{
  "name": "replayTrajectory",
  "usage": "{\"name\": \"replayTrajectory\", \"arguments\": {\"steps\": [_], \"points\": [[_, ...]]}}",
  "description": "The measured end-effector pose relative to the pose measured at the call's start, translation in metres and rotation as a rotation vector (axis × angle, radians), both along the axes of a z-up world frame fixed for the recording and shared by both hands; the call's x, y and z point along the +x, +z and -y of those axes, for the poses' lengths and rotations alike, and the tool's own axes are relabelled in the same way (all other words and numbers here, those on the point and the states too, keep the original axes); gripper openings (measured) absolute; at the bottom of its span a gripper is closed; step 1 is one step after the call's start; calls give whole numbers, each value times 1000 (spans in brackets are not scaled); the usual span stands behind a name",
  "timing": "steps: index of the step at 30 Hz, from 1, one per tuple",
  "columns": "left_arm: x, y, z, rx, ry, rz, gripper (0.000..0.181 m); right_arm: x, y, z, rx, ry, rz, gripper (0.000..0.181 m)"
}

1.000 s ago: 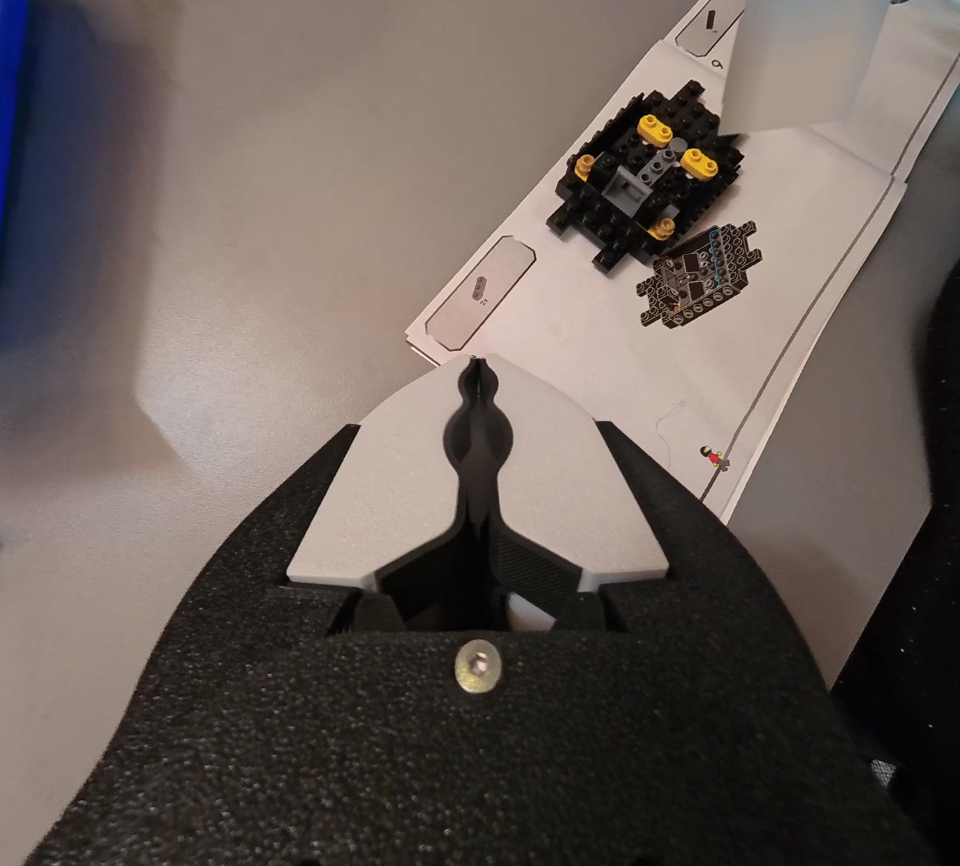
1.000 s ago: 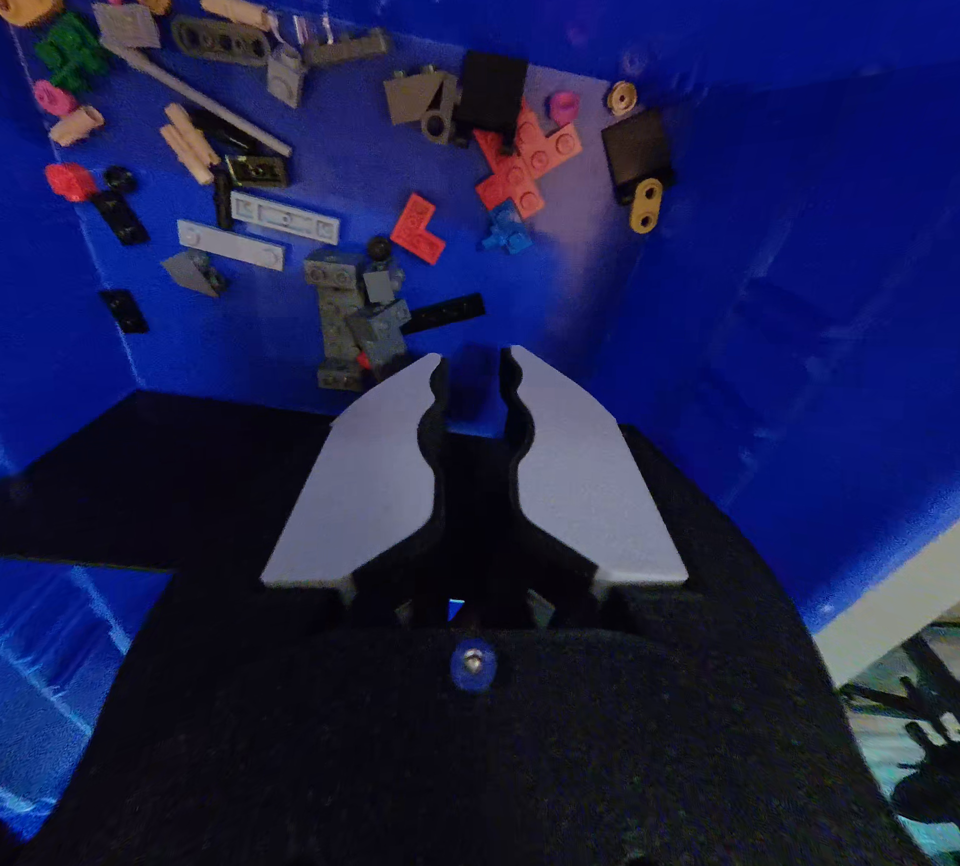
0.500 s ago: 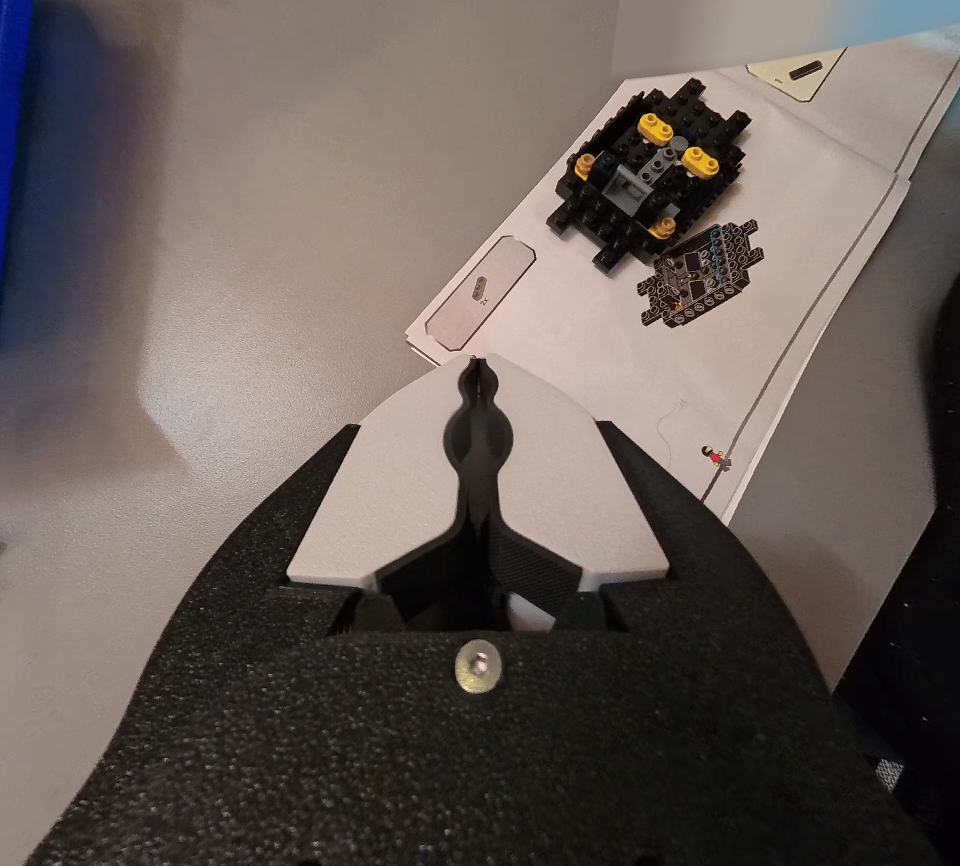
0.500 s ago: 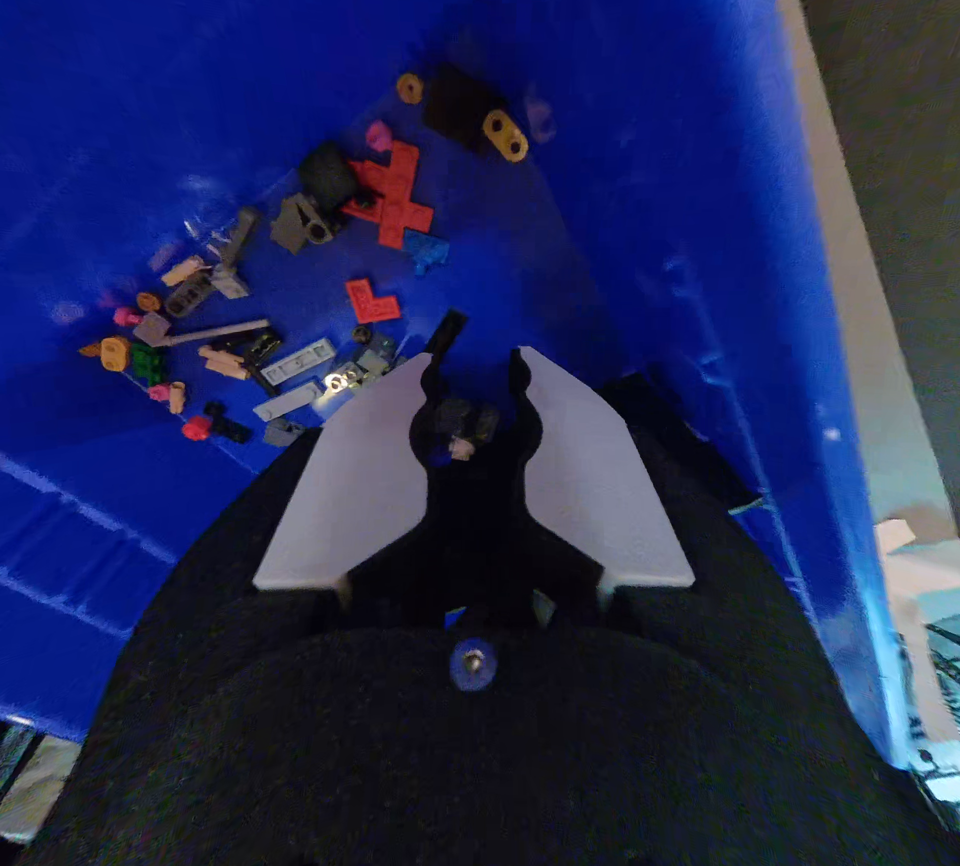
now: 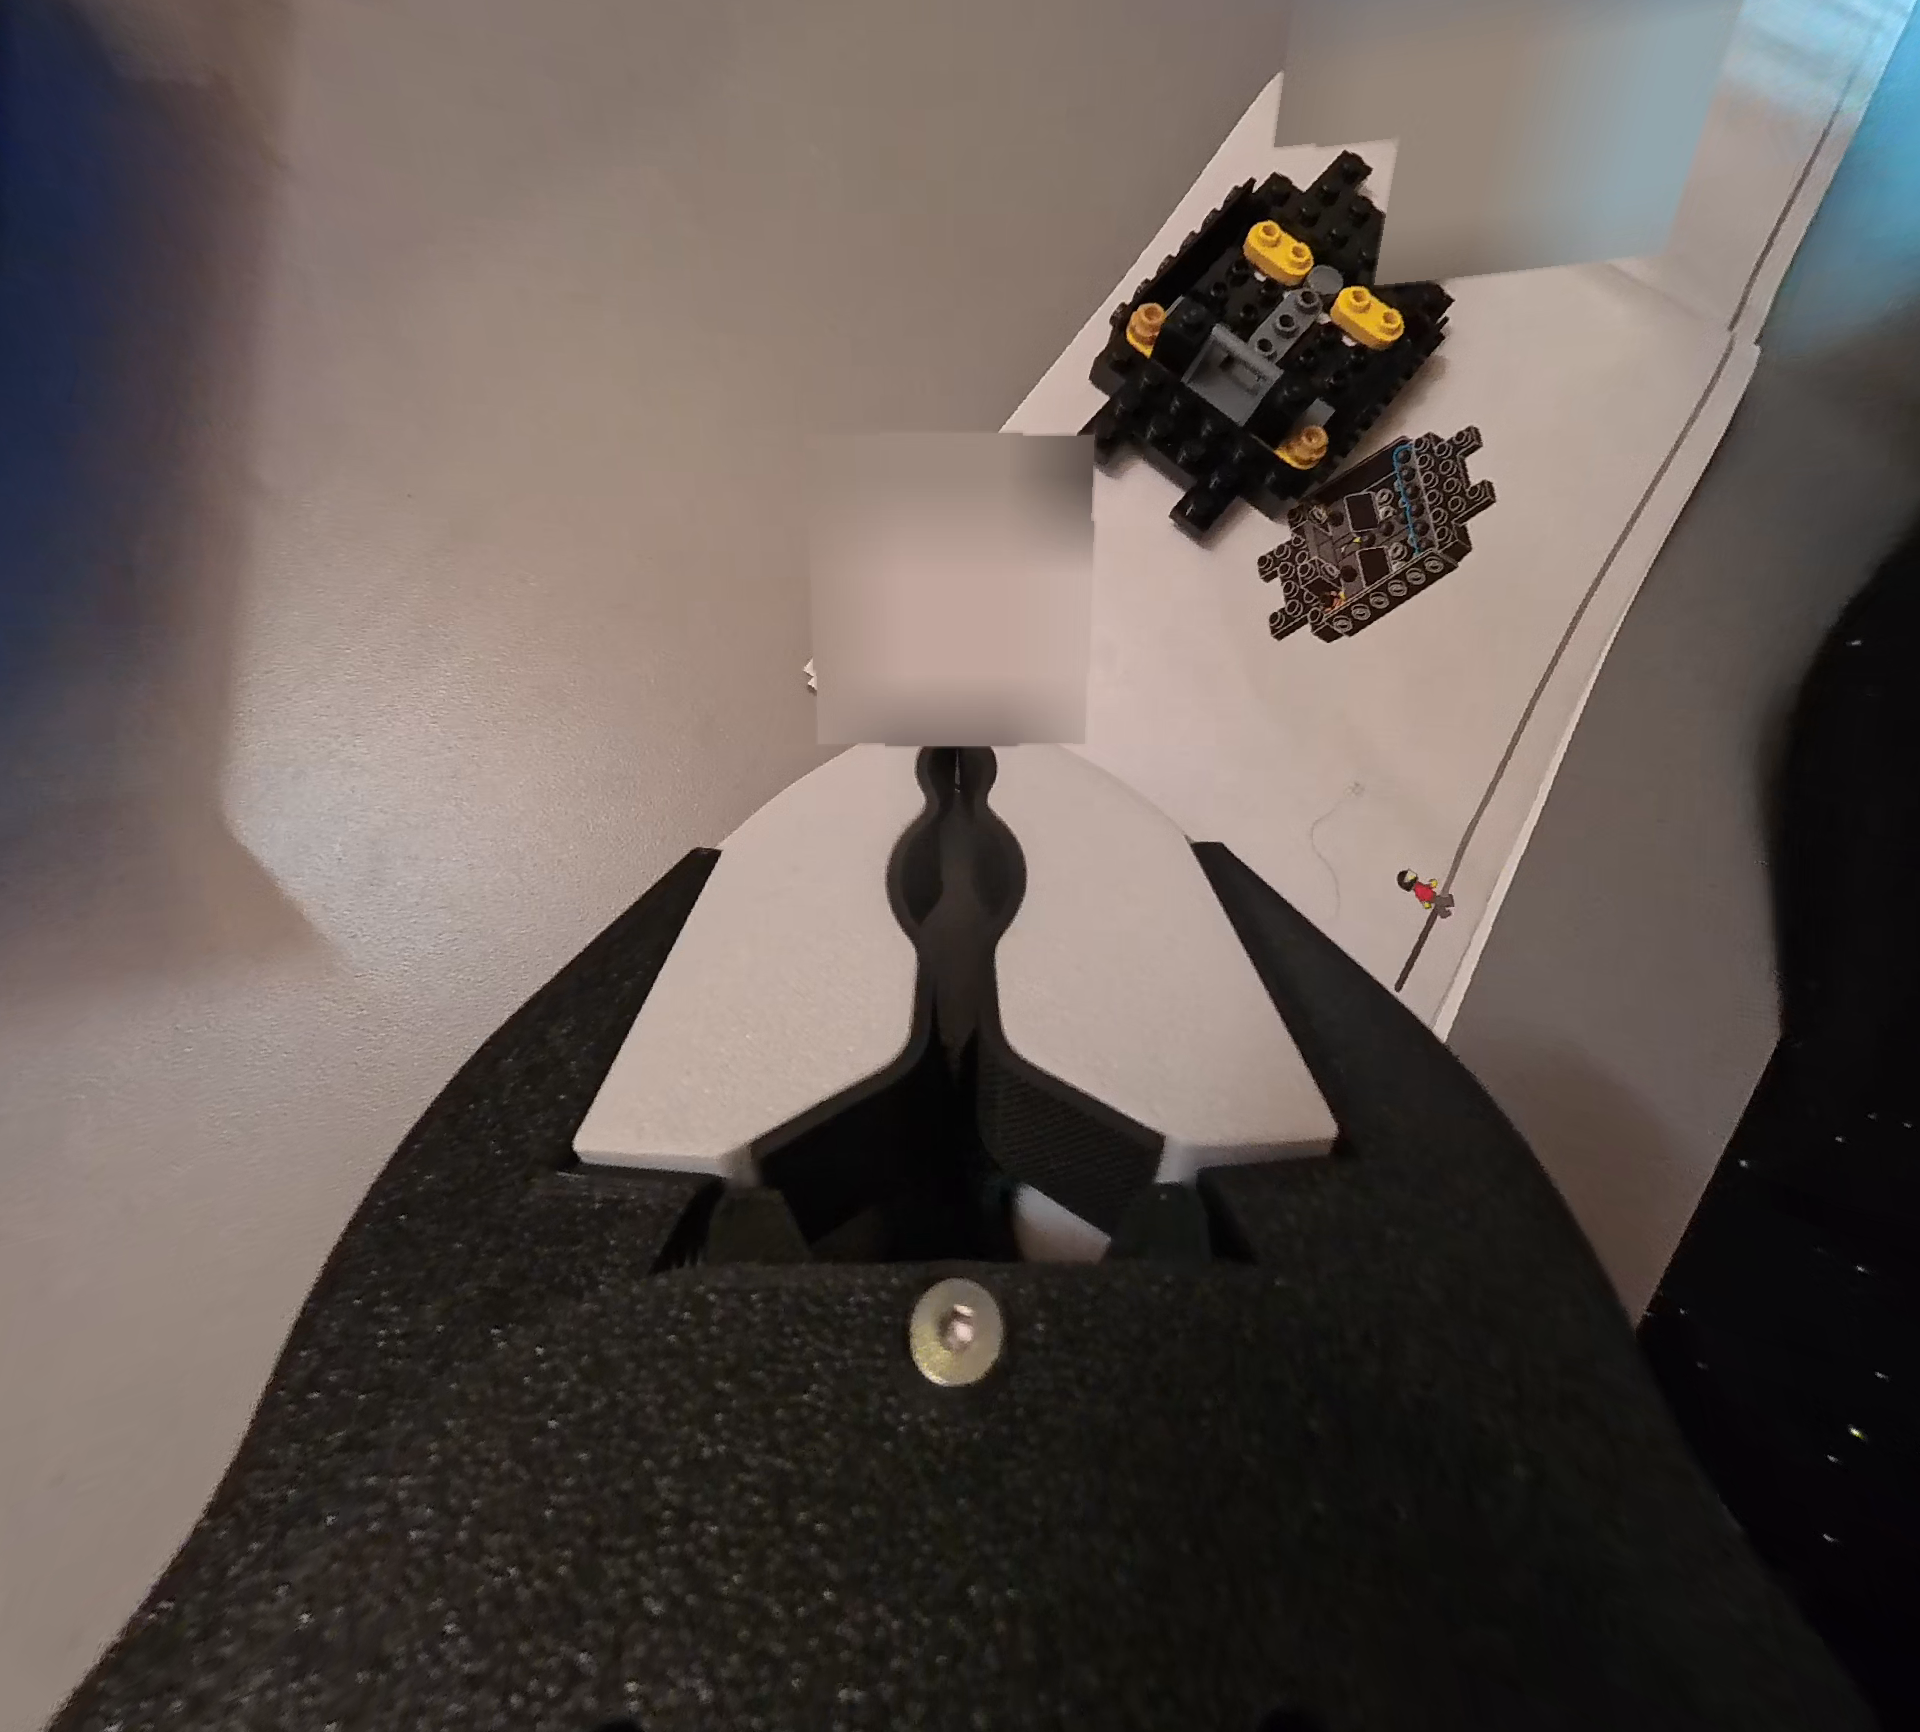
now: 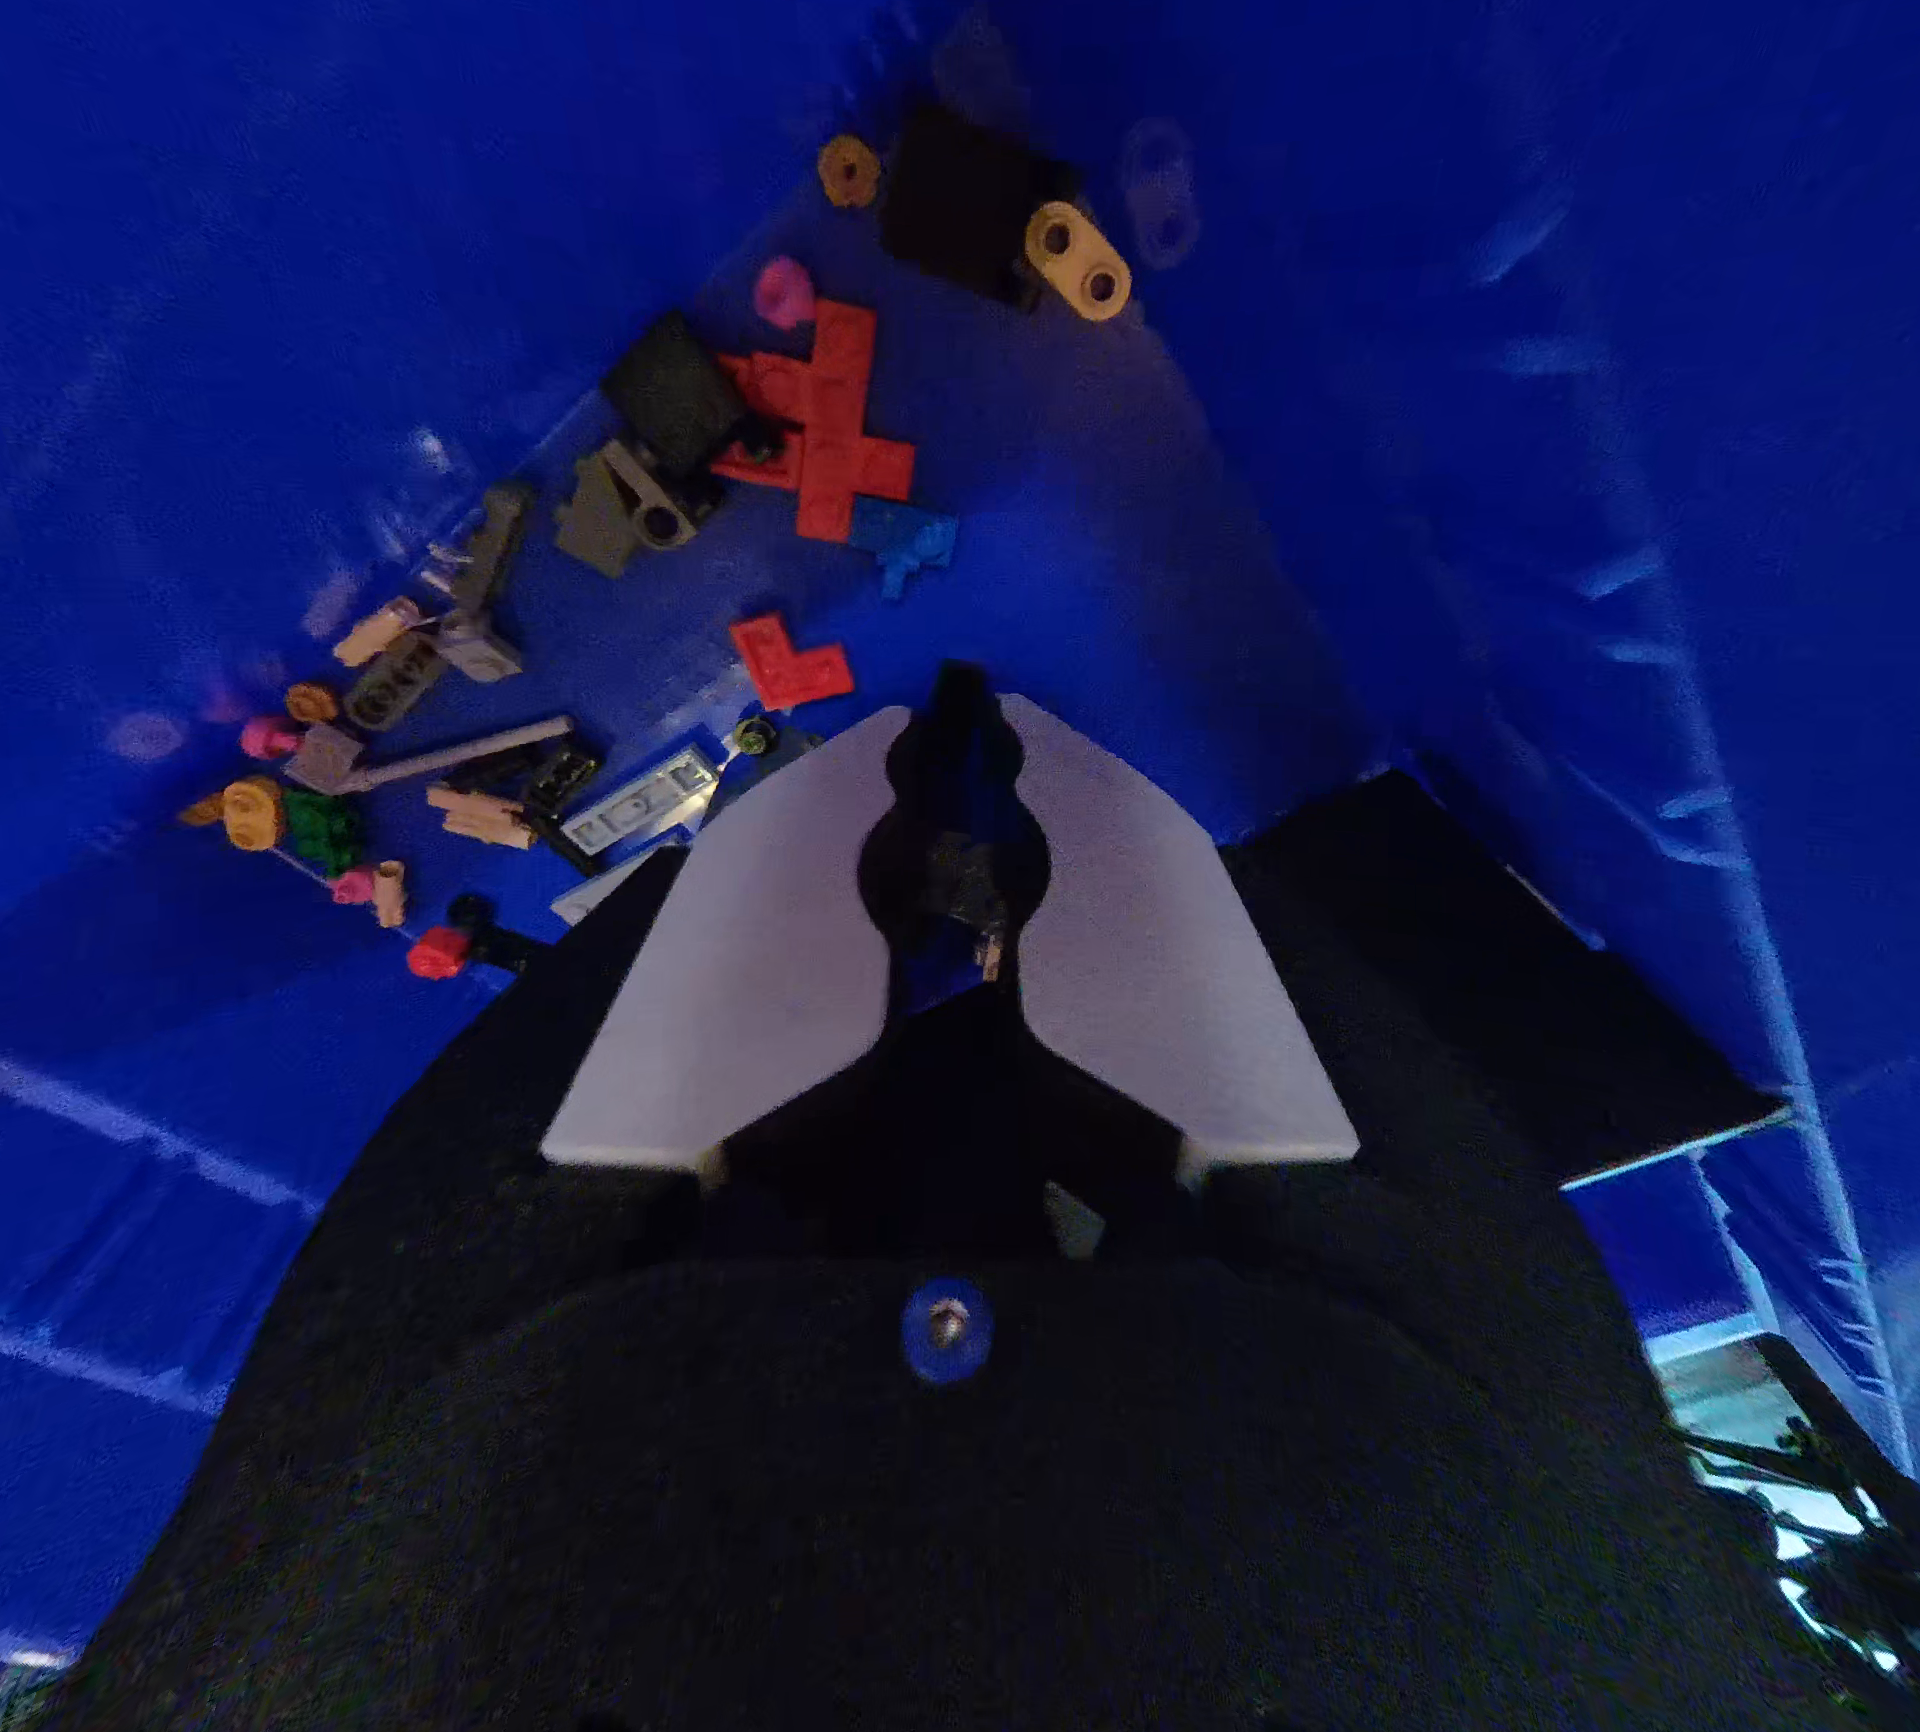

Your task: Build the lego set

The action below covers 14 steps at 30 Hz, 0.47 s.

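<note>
In the left wrist view a half-built black Lego model (image 5: 1262, 363) with yellow and grey pieces sits on the open instruction booklet (image 5: 1226, 747). My left gripper (image 5: 956, 763) is shut and empty, low over the booklet's near corner, short of the model. In the right wrist view my right gripper (image 6: 954, 706) is inside a blue bin (image 6: 1351, 332), shut on a small dark grey piece (image 6: 966, 882) held between the fingers. Loose pieces lie on the bin floor: a red cross plate (image 6: 831, 435), a red L plate (image 6: 792, 662) and a tan two-hole plate (image 6: 1078, 261).
The grey tabletop (image 5: 520, 332) lies left of the booklet. The blue bin's edge (image 5: 42, 280) shows blurred at the far left of the left wrist view. The bin's steep blue walls (image 6: 416, 124) surround my right gripper. A dark area (image 5: 1849, 955) borders the table on the right.
My right gripper closed on a small dark grey piece and rose away from the bin floor, turning. My left gripper stayed almost still; a booklet page flipped away.
</note>
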<state>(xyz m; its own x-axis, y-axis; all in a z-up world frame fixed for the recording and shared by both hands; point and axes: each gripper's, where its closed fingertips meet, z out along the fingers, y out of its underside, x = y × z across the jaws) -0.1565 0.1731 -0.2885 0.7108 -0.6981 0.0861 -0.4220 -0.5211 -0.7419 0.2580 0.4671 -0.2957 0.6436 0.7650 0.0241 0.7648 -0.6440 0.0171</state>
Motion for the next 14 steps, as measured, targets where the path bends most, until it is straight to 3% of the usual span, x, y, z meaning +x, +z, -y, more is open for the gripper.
{"name": "replayTrajectory", "arguments": {"steps": [5,8,11,14], "points": [[7,0,-7,-7,-5,11,0,0,2,0,22,53,-8,9],[11,2,-7,-6,-12,9,0,0,20,-2,92,52,-85,9],[14,5,-7,7,-35,3,6,-21,74,3,209,20,-372,9],[19,15,-9,70,-40,36,25,-62,161,38,318,113,-875,7]]}}
